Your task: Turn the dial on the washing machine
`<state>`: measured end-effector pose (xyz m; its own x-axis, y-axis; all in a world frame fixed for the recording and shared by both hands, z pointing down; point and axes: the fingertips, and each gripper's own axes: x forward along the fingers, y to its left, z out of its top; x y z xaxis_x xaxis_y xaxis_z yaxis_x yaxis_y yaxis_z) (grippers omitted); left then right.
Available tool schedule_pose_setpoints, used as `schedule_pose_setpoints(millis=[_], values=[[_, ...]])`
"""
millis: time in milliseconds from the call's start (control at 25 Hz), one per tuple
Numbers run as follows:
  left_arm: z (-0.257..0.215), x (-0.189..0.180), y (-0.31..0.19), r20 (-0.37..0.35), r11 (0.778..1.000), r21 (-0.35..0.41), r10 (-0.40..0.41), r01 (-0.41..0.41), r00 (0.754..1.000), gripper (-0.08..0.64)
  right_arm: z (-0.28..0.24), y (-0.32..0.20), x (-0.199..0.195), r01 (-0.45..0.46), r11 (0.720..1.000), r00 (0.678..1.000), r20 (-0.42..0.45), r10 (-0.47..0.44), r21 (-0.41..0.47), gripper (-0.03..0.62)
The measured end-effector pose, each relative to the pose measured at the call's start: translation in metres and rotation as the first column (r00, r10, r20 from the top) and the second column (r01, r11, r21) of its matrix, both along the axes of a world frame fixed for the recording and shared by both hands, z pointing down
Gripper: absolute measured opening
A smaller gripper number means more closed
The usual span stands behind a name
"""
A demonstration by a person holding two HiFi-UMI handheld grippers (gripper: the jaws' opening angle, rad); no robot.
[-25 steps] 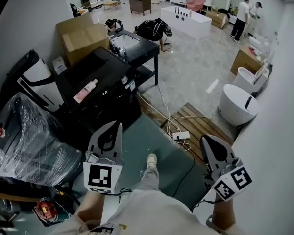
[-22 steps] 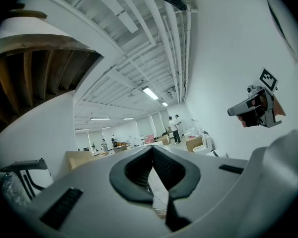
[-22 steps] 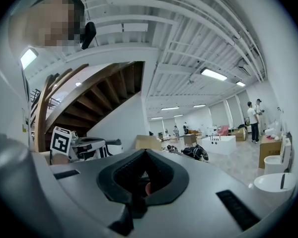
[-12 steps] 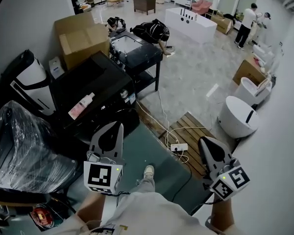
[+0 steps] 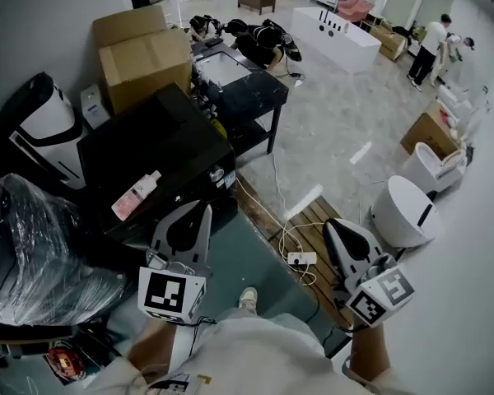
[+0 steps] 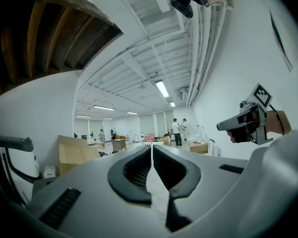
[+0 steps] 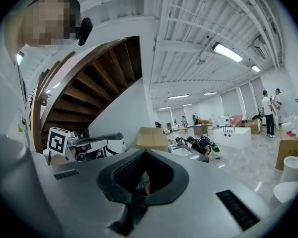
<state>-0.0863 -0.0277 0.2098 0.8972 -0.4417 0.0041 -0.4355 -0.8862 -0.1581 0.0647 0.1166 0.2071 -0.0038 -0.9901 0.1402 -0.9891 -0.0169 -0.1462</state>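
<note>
A black box-shaped machine (image 5: 152, 151) stands at the left of the head view; a small round knob-like part (image 5: 218, 175) shows at its near right corner, too small to tell as the dial. My left gripper (image 5: 204, 209) hangs in the air just short of that corner, jaws shut and empty; in the left gripper view its tips (image 6: 151, 148) meet. My right gripper (image 5: 330, 225) is held over the floor at the right, also shut with nothing in it (image 7: 144, 153). Neither touches the machine.
A pink-labelled bottle (image 5: 136, 196) lies on the machine's top. Behind it stand a cardboard box (image 5: 144, 56) and a black side table (image 5: 251, 89). A plastic-wrapped bundle (image 5: 41, 237) is at the left. A power strip (image 5: 300, 258) with cables lies by wooden slats (image 5: 317, 220); a white tub (image 5: 403, 212) stands at the right.
The head view has shifted, so the machine and floor have slid down and right toward me. Both grippers keep about the same place in view and stay shut.
</note>
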Motion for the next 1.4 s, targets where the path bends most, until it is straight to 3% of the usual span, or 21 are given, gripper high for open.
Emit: schedule_pose_setpoints(millis=[200, 280, 360, 600, 920, 1080, 1200, 1400], values=[[0.014, 0.004, -0.031, 0.025, 0.999, -0.04, -0.016, 0.017, 1.0, 0.023, 0.014, -0.049, 0.008, 0.054, 0.998, 0.998, 0.028, -0.054, -0.006, 0.028], [0.021, 0.008, -0.036, 0.028, 0.997, -0.075, 0.012, -0.01, 1.0, 0.097, 0.009, -0.07, 0.009, 0.096, 0.995, 0.995, 0.0, -0.096, -0.012, 0.027], [0.028, 0.01, -0.045, 0.036, 0.995, -0.103, 0.003, 0.0, 0.999, 0.101, 0.01, -0.087, 0.013, 0.126, 0.992, 0.992, 0.001, -0.126, -0.016, 0.028], [0.044, 0.011, -0.073, 0.054, 0.983, -0.123, -0.133, 0.139, 0.99, 0.12, 0.027, -0.133, 0.024, 0.24, 0.97, 0.971, 0.024, -0.239, -0.028, 0.028], [0.049, 0.043, -0.09, 0.064, 0.929, -0.216, -0.295, 0.302, 0.953, 0.173, 0.038, -0.184, 0.053, 0.416, 0.908, 0.908, 0.07, -0.413, -0.043, 0.028], [0.056, 0.058, -0.095, 0.035, 0.88, -0.285, -0.386, 0.379, 0.922, 0.208, 0.041, -0.202, 0.07, 0.484, 0.874, 0.874, 0.075, -0.48, -0.042, 0.027], [0.065, 0.069, -0.102, -0.026, 0.822, -0.398, -0.454, 0.407, 0.891, 0.228, 0.041, -0.213, 0.083, 0.52, 0.854, 0.853, 0.071, -0.517, -0.033, 0.027], [0.078, 0.095, -0.116, -0.121, 0.722, -0.549, -0.567, 0.42, 0.815, 0.254, 0.049, -0.228, 0.101, 0.553, 0.832, 0.831, 0.084, -0.549, -0.033, 0.028]])
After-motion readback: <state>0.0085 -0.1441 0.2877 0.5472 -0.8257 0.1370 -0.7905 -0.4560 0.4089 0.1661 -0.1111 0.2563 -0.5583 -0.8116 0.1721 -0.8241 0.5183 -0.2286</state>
